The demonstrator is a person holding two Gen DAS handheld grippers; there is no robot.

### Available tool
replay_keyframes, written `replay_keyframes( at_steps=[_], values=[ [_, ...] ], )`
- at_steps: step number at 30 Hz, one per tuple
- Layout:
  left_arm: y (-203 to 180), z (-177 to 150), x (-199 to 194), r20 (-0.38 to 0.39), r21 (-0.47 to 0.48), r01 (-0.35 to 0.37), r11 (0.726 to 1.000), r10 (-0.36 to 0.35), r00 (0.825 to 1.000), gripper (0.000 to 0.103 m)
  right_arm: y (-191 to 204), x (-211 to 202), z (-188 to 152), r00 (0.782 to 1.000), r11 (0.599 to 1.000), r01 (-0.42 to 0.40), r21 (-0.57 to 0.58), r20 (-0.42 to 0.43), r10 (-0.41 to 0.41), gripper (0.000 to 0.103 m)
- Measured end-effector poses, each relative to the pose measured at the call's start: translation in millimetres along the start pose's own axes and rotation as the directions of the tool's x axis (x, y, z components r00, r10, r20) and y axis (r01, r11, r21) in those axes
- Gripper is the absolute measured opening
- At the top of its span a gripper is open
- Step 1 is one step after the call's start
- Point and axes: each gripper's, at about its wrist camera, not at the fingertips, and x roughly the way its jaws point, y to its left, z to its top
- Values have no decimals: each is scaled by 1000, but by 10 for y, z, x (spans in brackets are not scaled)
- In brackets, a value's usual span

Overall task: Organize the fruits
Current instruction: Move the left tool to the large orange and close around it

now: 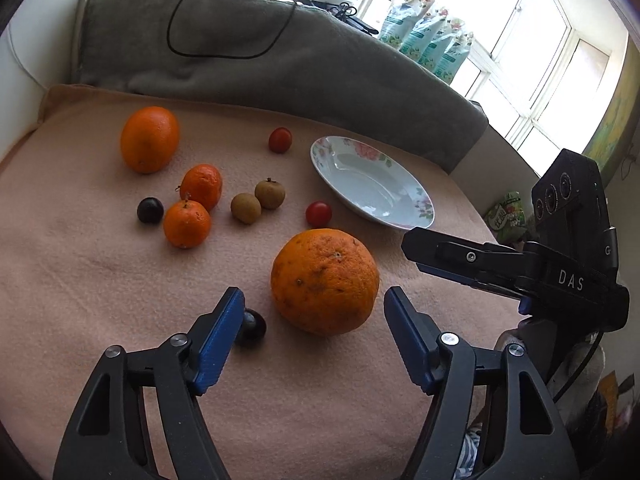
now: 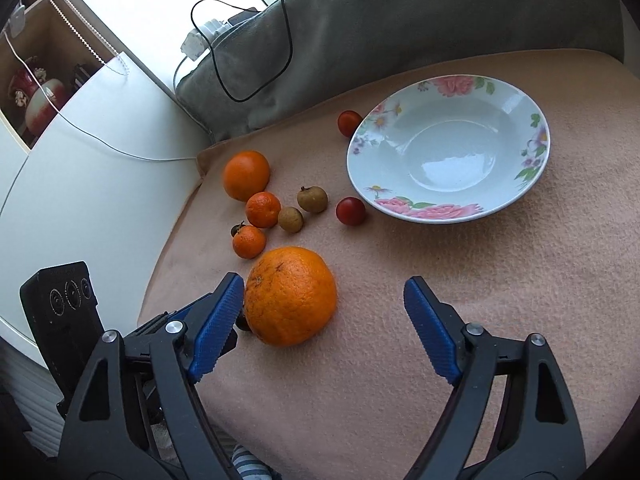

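1. Blue ribbed pads are seen on both tools: the left gripper [image 1: 314, 312] is held with its jaws spread wide and nothing between them touched, and the right gripper [image 2: 324, 300] is likewise held wide apart, empty.
2. Between the two tools, on the peach blanket [image 1: 80, 280], the large orange [image 1: 325, 281] is seen resting; in the right wrist view its left side lies just beside the left pad, and whether they touch cannot be told.
3. A dark grape [image 1: 252, 326] is partly hidden behind the left tool's left pad; in the right wrist view only a sliver of it is seen under the large orange.
4. Farther off, two cherry tomatoes are laid near the plate: the near tomato [image 1: 318, 213] just beside its rim, the far tomato [image 1: 280, 140] behind, partly cut off by the rim in the right wrist view.
5. Two longans [image 1: 258, 201] are seen touching each other, with two mandarins [image 1: 194, 206] to their left, also touching.
6. A second dark grape [image 1: 150, 210] lies just left of the mandarins; in the right wrist view it is almost wholly hidden.
7. The far orange [image 1: 150, 139] is seen behind them, near the blanket's edge.
8. The flowered plate [image 2: 520, 196] holds nothing.
9. A grey cushion [image 1: 240, 64] with a black cable [image 1: 224, 55] is seen beyond.
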Motion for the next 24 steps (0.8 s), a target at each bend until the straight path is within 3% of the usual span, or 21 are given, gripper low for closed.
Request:
replay_keyframes(
  at_steps=[6, 24],
  values=[
    [-13, 19, 61, -15, 19, 9, 1000, -9, 1000, 66, 23, 170, 21, 998, 999, -42, 1, -51, 42, 76],
    [23, 14, 159, -50, 8, 43, 999, -42, 998, 57, 70, 408, 34, 987, 996, -92, -6, -133, 90, 65]
  ],
)
